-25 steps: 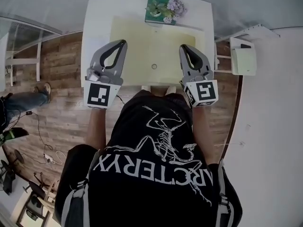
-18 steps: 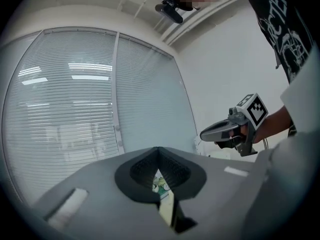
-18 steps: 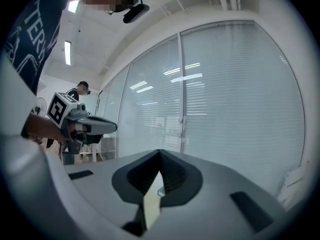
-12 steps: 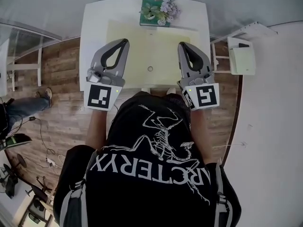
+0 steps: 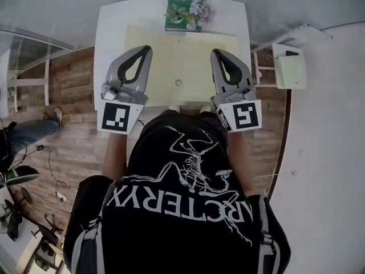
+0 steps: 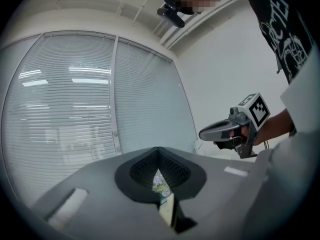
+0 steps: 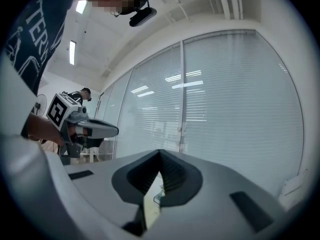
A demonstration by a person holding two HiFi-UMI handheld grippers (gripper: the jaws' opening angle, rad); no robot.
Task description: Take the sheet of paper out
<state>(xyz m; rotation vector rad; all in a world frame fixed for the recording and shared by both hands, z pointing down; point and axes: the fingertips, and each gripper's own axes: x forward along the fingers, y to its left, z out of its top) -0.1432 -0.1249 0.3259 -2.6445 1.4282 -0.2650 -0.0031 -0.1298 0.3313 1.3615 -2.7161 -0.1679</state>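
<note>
L gripper [image 5: 148, 49]: at approx. 11 o'clock of the person, level. Grey moulded plastic w/ a teardrop opening behind the tips. Fingers are pressed together tip to tip, nothing clamped btwn them.
R gripper [image 5: 214, 52]: at approx. 1 o'clock, level, same grey shell. Fingers are also closed, tips meeting, nothing gripped.
Pads [image 6: 172, 170]: dark ribbed lining is seen round the opening in both gripper views.
Marker cubes [image 5: 117, 117]: white w/ black squares, at the rear of each gripper.
Sheet [image 5: 182, 59]: pale yellow, rectangular, matte. It is laid flat on the table at 12 o'clock, btwn and beyond the two grippers. Neither gripper is closed on it. Whether it is paper can't be told.
Table [image 5: 108, 33]: white, smooth, rectangular, rounded corners.
Small ring [image 5: 178, 82]: round, seen on the sheet near its 6 o'clock edge.
Plant arrangement [image 5: 191, 7]: lilac flowers and green leaves on a teal, book-like base, at the table's 12 o'clock edge, by the sheet's far edge.
Shelf unit [image 5: 274, 56]: white, at 2 o'clock beside the table, w/ a pale green flat item on it.
Floor [image 5: 68, 84]: wood planks, at 9 o'clock.
Blinds [image 7: 225, 94]: horizontal slats behind glazed panels, seen ahead in both gripper views.
T-shirt [image 5: 188, 210]: black w/ a white skeleton print.
</note>
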